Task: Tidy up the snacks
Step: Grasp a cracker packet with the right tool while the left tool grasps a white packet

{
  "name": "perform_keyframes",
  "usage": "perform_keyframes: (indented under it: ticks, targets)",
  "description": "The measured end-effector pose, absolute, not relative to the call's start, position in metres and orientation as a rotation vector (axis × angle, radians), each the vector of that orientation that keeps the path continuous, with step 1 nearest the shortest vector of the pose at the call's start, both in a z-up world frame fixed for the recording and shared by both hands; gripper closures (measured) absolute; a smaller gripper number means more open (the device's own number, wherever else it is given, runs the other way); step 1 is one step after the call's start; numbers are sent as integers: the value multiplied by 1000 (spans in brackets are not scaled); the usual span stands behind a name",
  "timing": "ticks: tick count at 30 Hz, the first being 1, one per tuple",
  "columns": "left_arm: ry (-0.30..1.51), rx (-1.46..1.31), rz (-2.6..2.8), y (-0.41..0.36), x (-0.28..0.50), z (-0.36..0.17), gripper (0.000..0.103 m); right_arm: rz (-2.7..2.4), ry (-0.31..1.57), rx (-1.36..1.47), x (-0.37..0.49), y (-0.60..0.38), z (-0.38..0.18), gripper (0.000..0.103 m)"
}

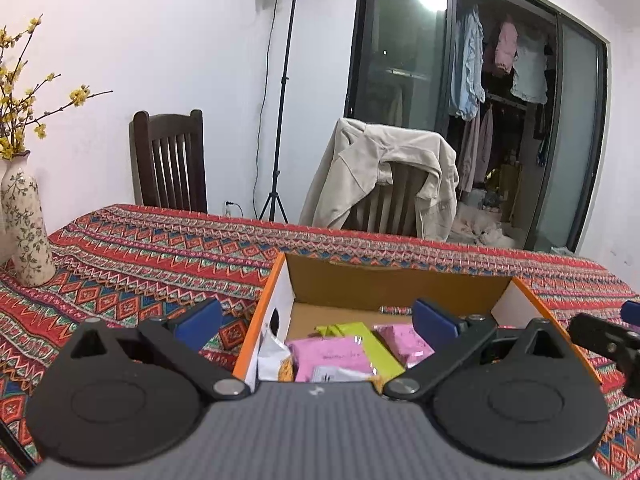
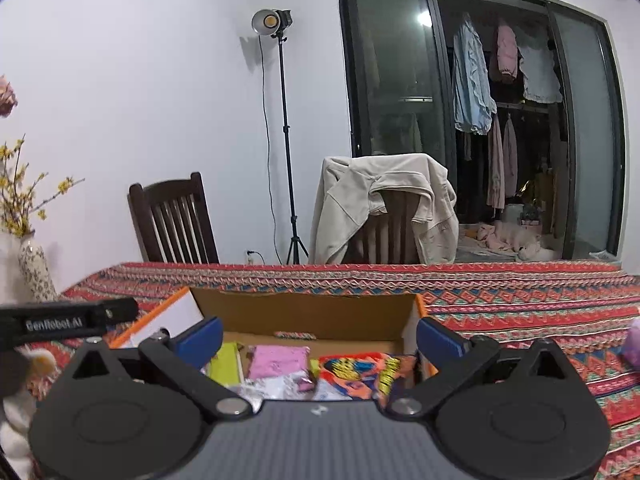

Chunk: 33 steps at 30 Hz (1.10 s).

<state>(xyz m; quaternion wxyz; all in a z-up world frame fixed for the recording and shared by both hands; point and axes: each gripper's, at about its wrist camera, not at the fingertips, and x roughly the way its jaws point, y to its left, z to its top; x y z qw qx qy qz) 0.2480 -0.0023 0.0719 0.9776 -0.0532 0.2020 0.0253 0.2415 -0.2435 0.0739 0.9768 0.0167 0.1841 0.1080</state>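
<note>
An open cardboard box with orange rim (image 1: 276,276) (image 2: 420,308) sits on the patterned tablecloth. It holds snack packets: pink packets (image 1: 328,354) (image 2: 278,360), a lime green packet (image 1: 370,344) (image 2: 228,362), a white bag (image 1: 272,356) and an orange, blue and yellow packet (image 2: 360,368). My left gripper (image 1: 316,320) is open and empty above the box's near left part. My right gripper (image 2: 318,338) is open and empty above the box's near side. The right gripper's tip shows at the right edge of the left wrist view (image 1: 600,336).
A floral vase with yellow blossoms (image 1: 26,232) (image 2: 36,268) stands at the table's left. Two chairs stand behind the table, one dark wood (image 1: 170,160), one draped with a beige jacket (image 1: 384,176). A light stand (image 1: 280,120) is behind. A purple item (image 2: 632,344) lies at right.
</note>
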Motion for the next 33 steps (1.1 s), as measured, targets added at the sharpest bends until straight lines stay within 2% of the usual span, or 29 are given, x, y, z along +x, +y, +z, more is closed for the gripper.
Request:
perform_keyframes:
  ticks: [6, 16, 27, 33]
  targets:
    - [442, -80, 32, 1, 228, 66, 0, 213, 440, -19, 220, -257, 64, 0]
    - [539, -34, -4, 1, 191, 37, 0, 189, 616, -89, 198, -266, 16, 0]
    - [596, -85, 19, 11, 176, 0, 0, 149, 776, -55, 219, -264, -24, 0]
    - [586, -128, 20, 19, 177, -4, 0, 138, 756, -35, 219, -264, -29, 0]
